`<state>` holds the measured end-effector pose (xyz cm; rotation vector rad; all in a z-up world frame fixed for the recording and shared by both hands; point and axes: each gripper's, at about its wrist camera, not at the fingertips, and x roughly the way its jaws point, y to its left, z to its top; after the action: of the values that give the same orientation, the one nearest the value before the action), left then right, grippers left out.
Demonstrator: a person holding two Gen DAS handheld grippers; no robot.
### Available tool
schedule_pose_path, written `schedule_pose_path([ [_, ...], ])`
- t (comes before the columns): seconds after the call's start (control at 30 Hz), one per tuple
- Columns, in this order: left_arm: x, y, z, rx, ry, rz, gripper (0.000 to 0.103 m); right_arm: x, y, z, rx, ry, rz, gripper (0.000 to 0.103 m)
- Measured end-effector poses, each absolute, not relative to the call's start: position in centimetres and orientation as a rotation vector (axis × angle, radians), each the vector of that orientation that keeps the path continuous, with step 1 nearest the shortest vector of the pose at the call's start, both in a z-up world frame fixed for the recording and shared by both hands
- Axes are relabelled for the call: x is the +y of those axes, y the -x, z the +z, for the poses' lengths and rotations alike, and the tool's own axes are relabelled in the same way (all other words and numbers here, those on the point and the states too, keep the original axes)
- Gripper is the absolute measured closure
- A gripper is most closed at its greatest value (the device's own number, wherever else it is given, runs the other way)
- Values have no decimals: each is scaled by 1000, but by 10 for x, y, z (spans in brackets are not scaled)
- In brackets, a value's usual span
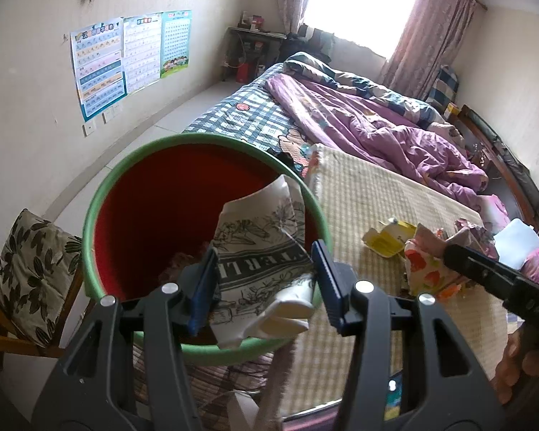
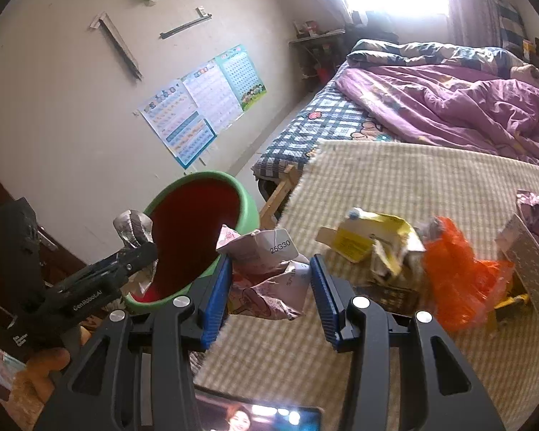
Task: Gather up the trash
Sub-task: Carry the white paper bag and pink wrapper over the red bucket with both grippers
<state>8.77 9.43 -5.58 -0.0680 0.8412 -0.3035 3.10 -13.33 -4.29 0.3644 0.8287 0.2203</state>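
Left gripper (image 1: 266,287) clamped on a crumpled printed paper (image 1: 258,248), right over the mouth of the red bin with the green rim (image 1: 100,212), so basically ready to drop. Right gripper (image 2: 271,298) pinching a pink crumpled wrapper (image 2: 269,280), just beside the bin's rim (image 2: 249,208) but not over it yet. Roughly halfway, maybe less: still lying on the woven mat (image 2: 395,186) are a yellow carton (image 2: 363,237), an orange plastic bag (image 2: 456,273) and a shiny wrapper (image 2: 535,212). Bin sitting right at the mat's edge, both grippers close together there, so tight-ish; plenty of open mat farther back.
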Motion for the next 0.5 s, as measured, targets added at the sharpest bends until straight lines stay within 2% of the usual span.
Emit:
schedule_pose_path([
  [0.5,134,-110,-71,874,72,-278,54,-72,-75,-42,836,-330,293,59],
])
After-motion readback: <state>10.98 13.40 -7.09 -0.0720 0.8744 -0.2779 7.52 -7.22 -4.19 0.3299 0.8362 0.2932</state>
